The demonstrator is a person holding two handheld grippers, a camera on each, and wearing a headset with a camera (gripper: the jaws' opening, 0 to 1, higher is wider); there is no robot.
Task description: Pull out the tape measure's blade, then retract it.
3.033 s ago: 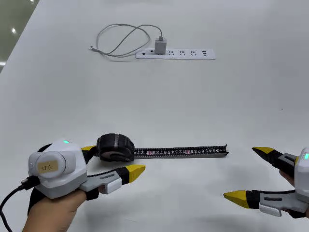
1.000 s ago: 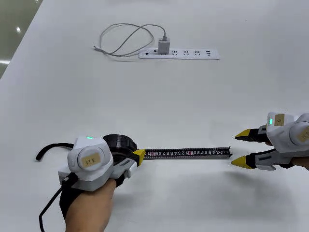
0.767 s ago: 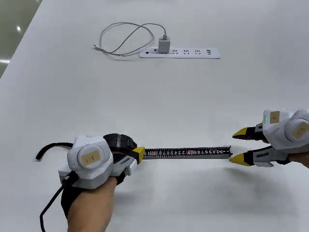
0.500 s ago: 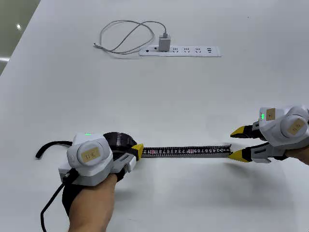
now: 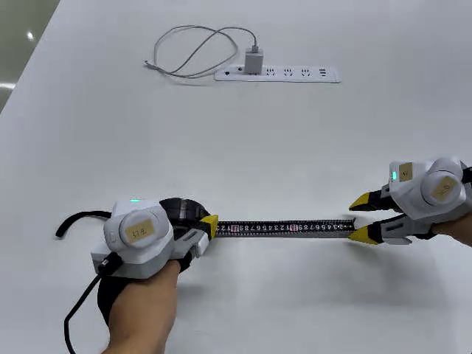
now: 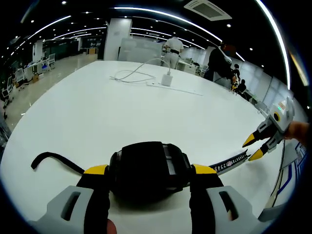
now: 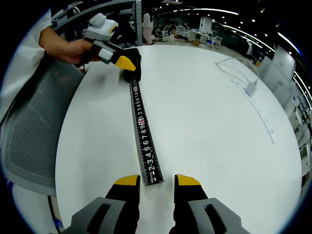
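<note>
The left gripper (image 6: 150,170) squeezes the black tape measure (image 5: 184,210) tight between its 2 jaws, at the near left of the white table (image 5: 258,133). The blade (image 7: 142,126) lies flat on the table, pulled out toward the right gripper (image 7: 158,181). The blade's end sits in the gap between that gripper's 2 yellow tips. The tips are apart and do not pinch it.
</note>
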